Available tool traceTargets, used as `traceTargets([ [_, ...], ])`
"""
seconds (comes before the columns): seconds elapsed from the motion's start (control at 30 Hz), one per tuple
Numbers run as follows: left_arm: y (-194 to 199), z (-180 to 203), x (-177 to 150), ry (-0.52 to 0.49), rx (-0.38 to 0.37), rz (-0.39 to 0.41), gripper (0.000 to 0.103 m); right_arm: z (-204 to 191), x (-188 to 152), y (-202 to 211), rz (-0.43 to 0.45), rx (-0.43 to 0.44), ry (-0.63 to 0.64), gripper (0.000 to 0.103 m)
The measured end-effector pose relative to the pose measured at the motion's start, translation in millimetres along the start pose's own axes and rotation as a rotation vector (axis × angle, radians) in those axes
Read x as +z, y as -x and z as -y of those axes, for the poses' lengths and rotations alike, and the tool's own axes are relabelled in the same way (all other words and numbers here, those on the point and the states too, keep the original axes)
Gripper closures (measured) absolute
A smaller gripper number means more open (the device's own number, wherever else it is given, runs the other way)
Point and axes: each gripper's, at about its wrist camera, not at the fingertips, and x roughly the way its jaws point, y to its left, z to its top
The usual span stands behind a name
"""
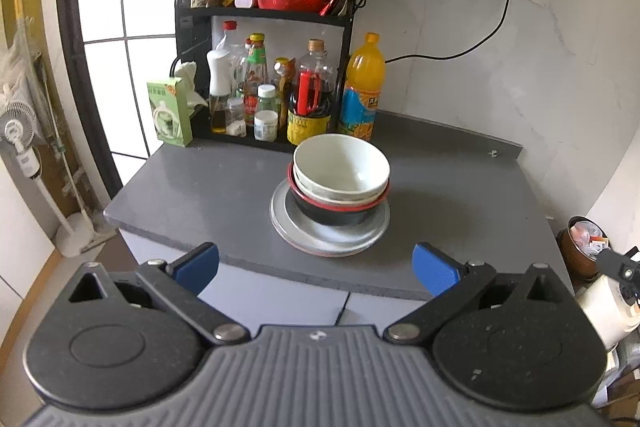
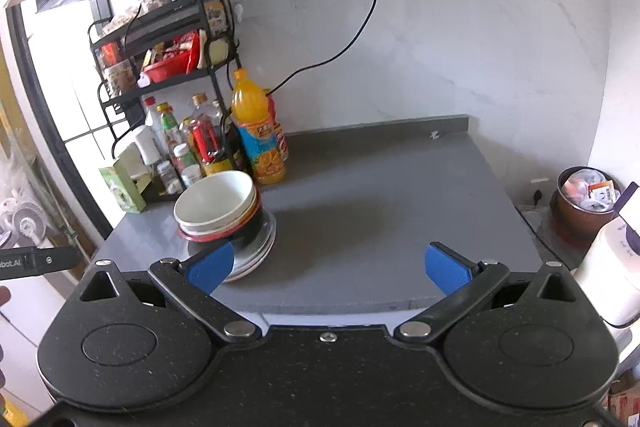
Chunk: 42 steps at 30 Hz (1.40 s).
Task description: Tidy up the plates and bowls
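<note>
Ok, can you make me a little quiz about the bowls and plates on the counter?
1. True or false: the white bowl sits on top of the stack.
2. What stands right behind the stack: A) a kettle, B) an orange juice bottle, C) a pan?
3. Fill in: the black bowl with the red rim rests on a stack of ____.

Key:
1. True.
2. B.
3. Plates. Both the left claw and the right claw are open and hold nothing.
</note>
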Motion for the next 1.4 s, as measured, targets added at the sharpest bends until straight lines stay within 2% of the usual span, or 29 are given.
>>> traceTargets([
  [0.43,14,26,-26,-0.067,0.034,-0.016,0.001,-16,-12,10,-0.069,0.016,0.072,0.000],
  [0.67,15,24,-26,-0.082,0.051,-0.007,0.001,-19,-14,11,-0.081,0.022,0.072,0.000],
  [1.4,4,30,-15,-0.082,0.019,-0.013,0.001,-18,-5,5,-0.070,0.017,0.070,0.000],
])
